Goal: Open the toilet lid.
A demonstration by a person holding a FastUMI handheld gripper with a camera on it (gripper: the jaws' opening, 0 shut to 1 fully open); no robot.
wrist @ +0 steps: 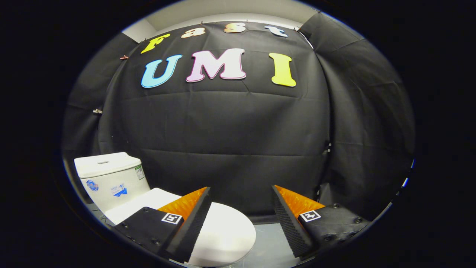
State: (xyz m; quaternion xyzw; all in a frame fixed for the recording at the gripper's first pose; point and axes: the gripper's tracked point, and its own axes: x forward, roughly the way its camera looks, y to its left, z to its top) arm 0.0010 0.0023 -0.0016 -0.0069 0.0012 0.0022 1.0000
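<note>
White porcelain is gleaming low in the shot, and the toilet lid (223, 230) is lying flat and closed over the bowl, so the job is not yet begun in any way that shows. The claw (241, 221) is hanging above it with its two fingers spread wide, nothing between them but open air and the dark booth cloth beyond. One finger (191, 227) is crossing over the lid's near side, seemingly hovering over it, though contact cannot be told from this angle; the other finger is standing clear of the toilet, over the grey floor (269, 247) beside the bowl. Behind the lid the cistern (109, 178) is rising, squat and white, with a couple of stickers on its front that are too small to make out. The lid's rounded front edge is curving round just ahead of the fingers, and that looks the likely place to catch hold. By my reckoning everything is still left to do: bringing the claw down to that front lip, getting a finger under or pinching the edge, then swinging the lid up and back toward the cistern. The lid looks smooth and glossy, so a slipping grip is the risk I am watching for.
</note>
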